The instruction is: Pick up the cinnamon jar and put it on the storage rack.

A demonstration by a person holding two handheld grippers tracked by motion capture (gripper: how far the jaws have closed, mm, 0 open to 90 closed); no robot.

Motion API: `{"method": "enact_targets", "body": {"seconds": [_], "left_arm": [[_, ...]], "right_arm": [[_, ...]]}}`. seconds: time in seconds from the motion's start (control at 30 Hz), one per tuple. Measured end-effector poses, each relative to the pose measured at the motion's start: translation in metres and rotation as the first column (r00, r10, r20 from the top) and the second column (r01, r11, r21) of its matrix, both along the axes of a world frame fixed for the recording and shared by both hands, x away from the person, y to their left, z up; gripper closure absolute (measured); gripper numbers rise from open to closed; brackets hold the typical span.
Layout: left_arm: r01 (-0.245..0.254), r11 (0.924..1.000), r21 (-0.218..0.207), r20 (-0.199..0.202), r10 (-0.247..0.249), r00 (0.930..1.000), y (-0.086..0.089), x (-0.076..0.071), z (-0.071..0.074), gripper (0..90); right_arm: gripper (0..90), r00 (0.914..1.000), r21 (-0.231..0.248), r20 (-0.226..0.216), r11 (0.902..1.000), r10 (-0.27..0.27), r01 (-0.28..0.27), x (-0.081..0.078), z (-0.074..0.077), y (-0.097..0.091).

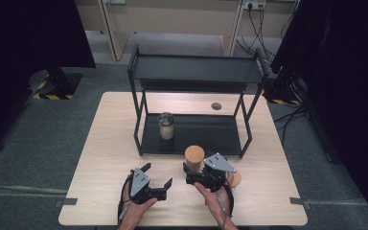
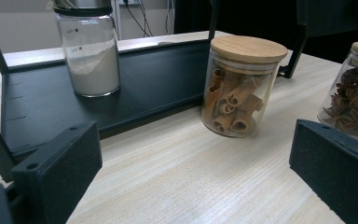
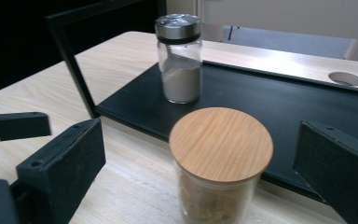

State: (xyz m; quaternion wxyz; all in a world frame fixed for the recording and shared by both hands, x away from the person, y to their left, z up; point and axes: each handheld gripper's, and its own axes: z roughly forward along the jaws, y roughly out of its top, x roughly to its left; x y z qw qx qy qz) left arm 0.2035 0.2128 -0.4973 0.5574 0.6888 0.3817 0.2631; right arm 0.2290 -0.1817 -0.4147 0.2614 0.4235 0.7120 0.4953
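We are in what looks like a lab or recording room set up for staged handling work, not a home kitchen. A single pale wooden worktop stands alone on grey carpet, with a round cable hole cut into it. Black curtains hang at both sides, and we see stand bases marked with yellow-and-black hazard tape at their feet. Along the far wall, loose cables run up to a wall socket. On the worktop sits a bare black metal shelf rack with a few kitchen jars set out like props: a powder jar and a cork-lidded jar.
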Motion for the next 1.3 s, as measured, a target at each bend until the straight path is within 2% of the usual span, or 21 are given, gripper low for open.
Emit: {"method": "enact_targets", "body": {"seconds": [0.3,0.6,1.3], "left_arm": [[0.001,1.0,-0.001,-0.001,-0.001,1.0,0.0,0.0,0.0,1.8],[0.002,1.0,-0.001,-0.001,-0.002,1.0,0.0,0.0,0.0,1.8],[0.002,1.0,-0.003,-0.002,-0.002,1.0,0.0,0.0,0.0,1.8]], "right_arm": [[4.3,0.999,-0.037,-0.01,0.9984,-0.043,0.043,0.006,-0.003,0.01],[4.7,0.9972,-0.053,-0.015,0.996,-0.073,0.072,0.012,-0.008,0.018],[8.1,0.9944,-0.08,-0.049,0.9927,-0.094,0.09,0.03,-0.019,0.027]]}}
